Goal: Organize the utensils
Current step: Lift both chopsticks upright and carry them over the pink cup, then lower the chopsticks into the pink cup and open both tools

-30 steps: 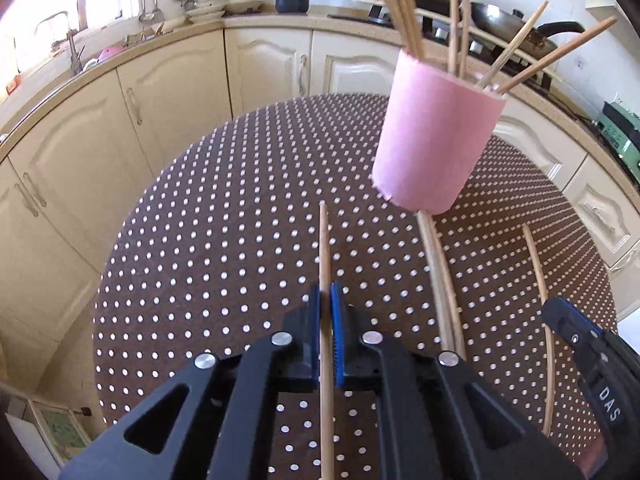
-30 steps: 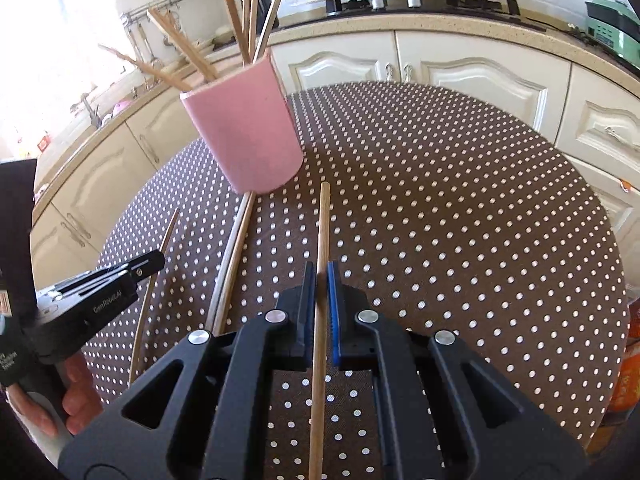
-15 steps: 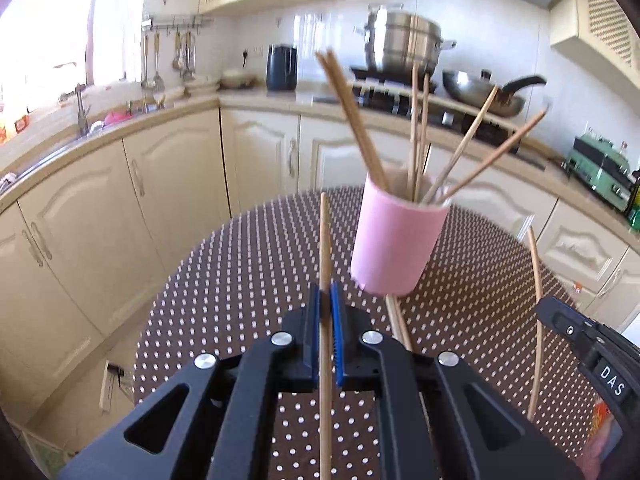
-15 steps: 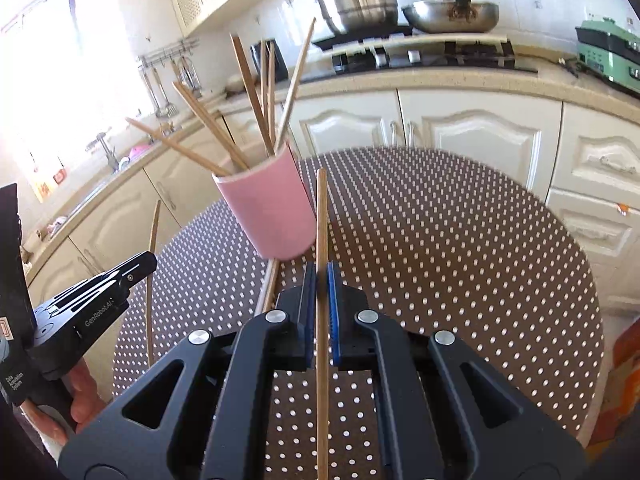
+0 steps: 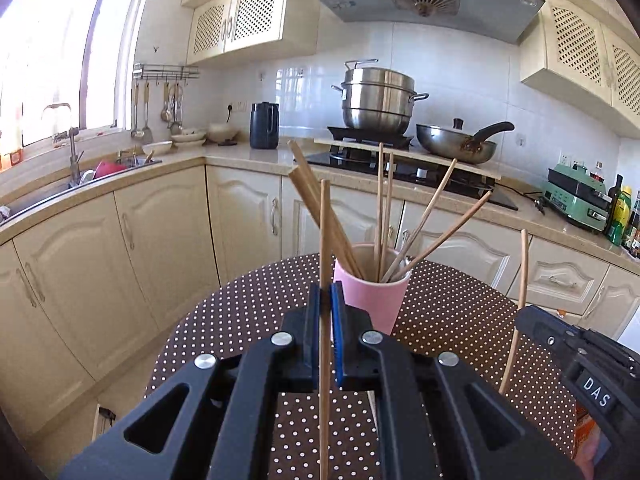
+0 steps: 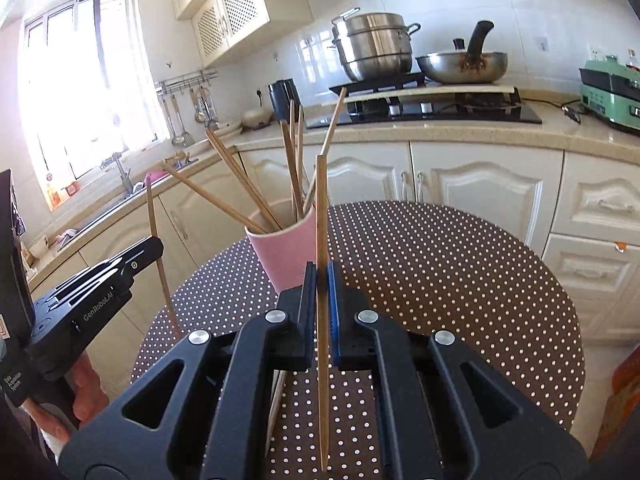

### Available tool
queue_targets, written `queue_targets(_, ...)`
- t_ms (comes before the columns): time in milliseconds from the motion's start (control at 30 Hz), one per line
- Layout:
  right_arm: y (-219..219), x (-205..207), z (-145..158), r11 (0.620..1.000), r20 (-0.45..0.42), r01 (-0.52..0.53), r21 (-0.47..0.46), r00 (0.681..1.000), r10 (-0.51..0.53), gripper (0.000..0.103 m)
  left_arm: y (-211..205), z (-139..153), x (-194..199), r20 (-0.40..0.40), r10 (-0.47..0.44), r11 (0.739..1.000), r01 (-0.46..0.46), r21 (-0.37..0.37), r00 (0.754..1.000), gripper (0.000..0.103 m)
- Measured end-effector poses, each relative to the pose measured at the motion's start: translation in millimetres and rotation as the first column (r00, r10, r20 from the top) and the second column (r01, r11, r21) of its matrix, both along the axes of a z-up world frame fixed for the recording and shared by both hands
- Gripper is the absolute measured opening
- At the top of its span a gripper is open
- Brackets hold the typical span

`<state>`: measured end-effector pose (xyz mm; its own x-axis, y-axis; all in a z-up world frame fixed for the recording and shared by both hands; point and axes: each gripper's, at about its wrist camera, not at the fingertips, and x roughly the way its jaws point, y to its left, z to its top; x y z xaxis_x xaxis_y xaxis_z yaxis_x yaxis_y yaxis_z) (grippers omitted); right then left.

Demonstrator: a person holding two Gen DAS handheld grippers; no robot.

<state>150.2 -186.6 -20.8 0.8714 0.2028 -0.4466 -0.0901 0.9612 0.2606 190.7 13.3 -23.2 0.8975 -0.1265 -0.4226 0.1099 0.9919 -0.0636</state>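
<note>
The left gripper [image 5: 325,300] has its jaws pinched tight on a single wooden chopstick [image 5: 325,240], which runs along the gap between the two fingers, its long axis in line with the tool, one end rising past the tips and the other trailing back under the body toward the camera. The right gripper [image 6: 319,280] is clamped the same way on a second chopstick [image 6: 321,220], again lengthwise between the fingers and poking up beyond them. Both tools are raised above the table [image 6: 440,280] and tipped a little downward, side by side and apart, each showing in the other's view with its stick standing nearly upright; a bit of the person's hand [image 6: 86,384] is visible under the left tool. Just past both sets of tips stands the pink cup [image 5: 376,300] on the brown dotted cloth, upright, holding several chopsticks that fan outward from its mouth. More pale sticks [image 6: 276,404] lie on the cloth below the right tool, partly hidden by its body. Beyond the table run cream cabinets, with a steel steamer pot [image 5: 378,98] and a wok [image 5: 456,146] on the stove.
</note>
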Motion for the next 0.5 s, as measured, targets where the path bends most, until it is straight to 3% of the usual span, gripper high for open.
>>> queue_targets(500,5,3,30,1.0,0.111,-0.017,-0.022,0.994,0.019,0.006,-16,32,0,0.088,-0.015,1.0,0.014,0.013,0.996,0.007)
